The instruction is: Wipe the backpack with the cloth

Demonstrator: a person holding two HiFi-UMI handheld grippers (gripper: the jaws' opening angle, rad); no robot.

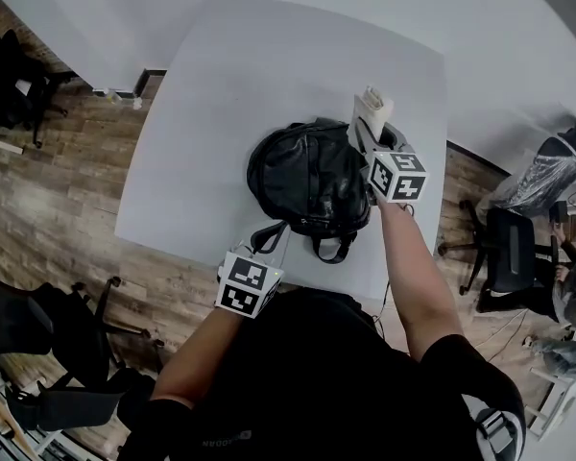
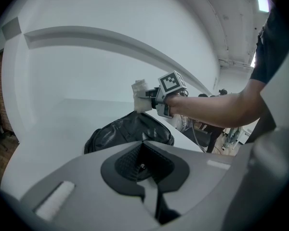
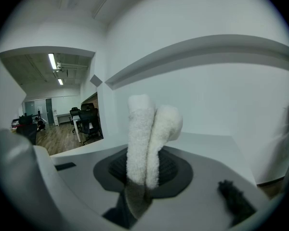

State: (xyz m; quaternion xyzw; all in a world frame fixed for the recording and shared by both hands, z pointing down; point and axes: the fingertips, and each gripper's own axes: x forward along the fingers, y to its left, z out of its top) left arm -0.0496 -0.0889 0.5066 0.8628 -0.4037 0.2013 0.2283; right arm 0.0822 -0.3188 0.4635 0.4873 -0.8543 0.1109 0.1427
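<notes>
1. Head view: the black backpack [image 1: 302, 181] lies on the near half of the white table [image 1: 240, 75], straps toward you; your right gripper [image 1: 372, 142] is out at the bag's far right edge with the pale cloth [image 1: 371, 111] sticking up from it; your left gripper [image 1: 254, 269] sits low by the near strap, taking no part.
2. Left gripper view: your left gripper [image 2: 143, 146] has its tongs pressed together with nothing between them; beyond them the backpack [image 2: 127, 131] sits on the table, and the cloth [image 2: 140, 94] hangs just over its top, touching or not I cannot tell.
3. Right gripper view: your right gripper [image 3: 144, 177] is clamped on the folded cloth [image 3: 147, 138], two fluffy lobes standing clear of the pads; only table and wall lie ahead, so the tip looks aimed past the bag.
4. My read: you're at the approach, wiping not yet begun; next, tip the cloth down onto the leather and draw it across; a light left-hand hold on the strap may stop the bag sliding.
</notes>
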